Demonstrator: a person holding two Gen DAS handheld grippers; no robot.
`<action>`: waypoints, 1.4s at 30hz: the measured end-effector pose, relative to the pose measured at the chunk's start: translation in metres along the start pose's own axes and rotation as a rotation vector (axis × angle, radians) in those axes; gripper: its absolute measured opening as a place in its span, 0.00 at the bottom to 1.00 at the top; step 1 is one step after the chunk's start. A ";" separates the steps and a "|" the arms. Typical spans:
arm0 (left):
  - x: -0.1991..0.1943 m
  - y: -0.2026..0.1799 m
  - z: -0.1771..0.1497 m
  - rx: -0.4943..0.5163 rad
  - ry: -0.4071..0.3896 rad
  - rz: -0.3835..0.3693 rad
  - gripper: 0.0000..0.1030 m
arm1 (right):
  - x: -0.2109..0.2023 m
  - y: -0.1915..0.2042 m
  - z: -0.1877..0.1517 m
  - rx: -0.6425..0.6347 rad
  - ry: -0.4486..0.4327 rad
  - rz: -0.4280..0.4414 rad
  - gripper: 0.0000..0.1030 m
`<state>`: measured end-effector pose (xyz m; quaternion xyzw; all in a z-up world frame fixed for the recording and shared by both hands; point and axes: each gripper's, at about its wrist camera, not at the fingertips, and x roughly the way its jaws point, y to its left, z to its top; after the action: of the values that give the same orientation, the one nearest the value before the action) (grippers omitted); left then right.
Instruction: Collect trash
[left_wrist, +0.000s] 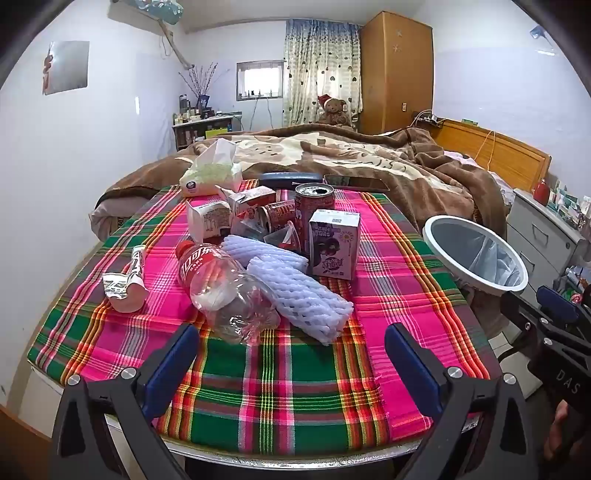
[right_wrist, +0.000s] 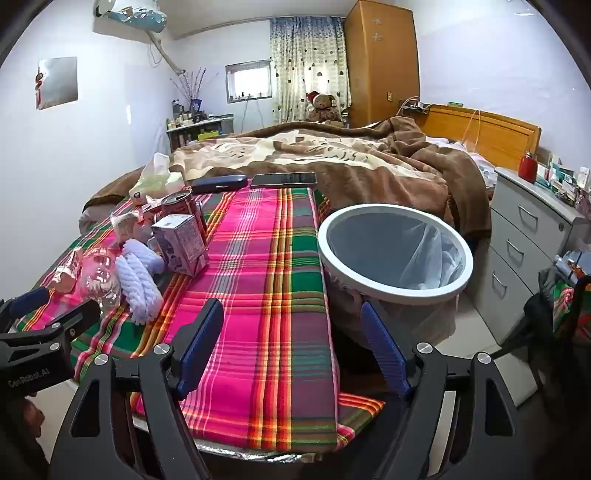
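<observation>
trash pile: empty plastic bottle (left_wrist: 221, 291) and foam sleeve (left_wrist: 299, 299) lie left-centre on the counter (left_wrist: 295, 387), just above the left tongs (left_wrist: 291, 354)
bottle axis: slants upper left to lower right
bin (right_wrist: 395, 254): right of frame, off the counter edge
left tongs: wide open, empty, nearer
right tongs (right_wrist: 295, 343): also gaping, empty

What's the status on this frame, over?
Left claw and right claw open, empty. Trash pile untouched on table; bin empty beside it. Path clear.
</observation>
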<state>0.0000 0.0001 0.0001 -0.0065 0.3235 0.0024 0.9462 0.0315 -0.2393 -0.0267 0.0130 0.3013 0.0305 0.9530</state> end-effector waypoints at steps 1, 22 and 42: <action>0.000 0.000 0.000 0.006 0.007 0.002 0.99 | 0.000 0.000 0.000 0.001 -0.001 0.002 0.76; -0.009 -0.001 0.002 0.012 -0.029 0.039 0.99 | -0.002 -0.005 0.000 0.021 -0.007 -0.001 0.76; -0.012 -0.003 0.001 0.009 -0.032 0.026 0.99 | -0.004 -0.006 0.001 0.027 -0.011 0.000 0.76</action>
<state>-0.0088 -0.0031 0.0079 0.0021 0.3082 0.0132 0.9512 0.0293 -0.2458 -0.0236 0.0261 0.2965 0.0263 0.9543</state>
